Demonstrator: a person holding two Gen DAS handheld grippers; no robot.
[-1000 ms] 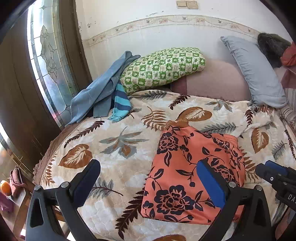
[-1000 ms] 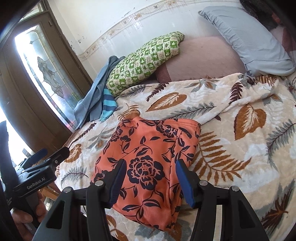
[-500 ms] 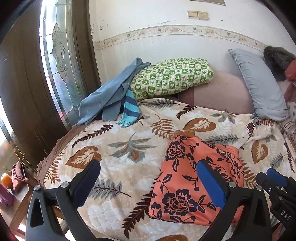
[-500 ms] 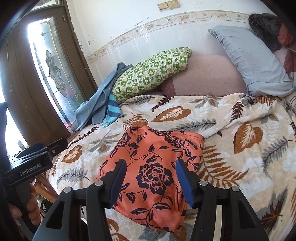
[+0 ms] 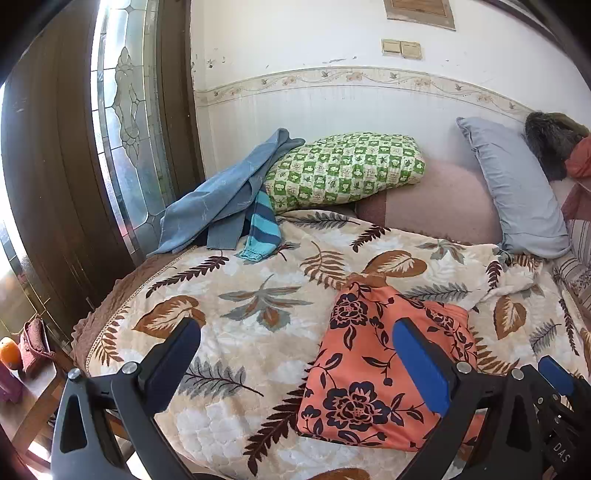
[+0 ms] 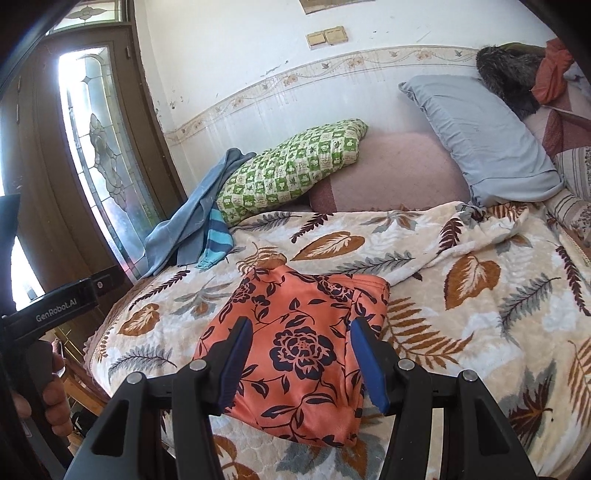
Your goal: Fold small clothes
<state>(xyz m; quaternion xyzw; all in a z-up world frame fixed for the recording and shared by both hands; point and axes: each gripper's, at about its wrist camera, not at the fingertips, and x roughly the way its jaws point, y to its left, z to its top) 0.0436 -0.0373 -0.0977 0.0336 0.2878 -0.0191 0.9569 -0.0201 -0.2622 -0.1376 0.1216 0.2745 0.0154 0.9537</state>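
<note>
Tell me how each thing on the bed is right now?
Orange floral garment: folded, flat on blanket.
Leaf-print blanket: spread, rumpled near pillows.
Blue clothes: unfolded heap beside green pillow.
Left hand-held gripper: open, empty.
Right hand-held gripper: open, empty.

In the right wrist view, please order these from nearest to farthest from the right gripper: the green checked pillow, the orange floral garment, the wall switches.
1. Orange floral garment: lying on the blanket just beyond the open right gripper.
2. Green checked pillow: farther back, left of centre, at the head of the bed.
3. Wall switches: farthest, high on the wall above the pillow.
</note>
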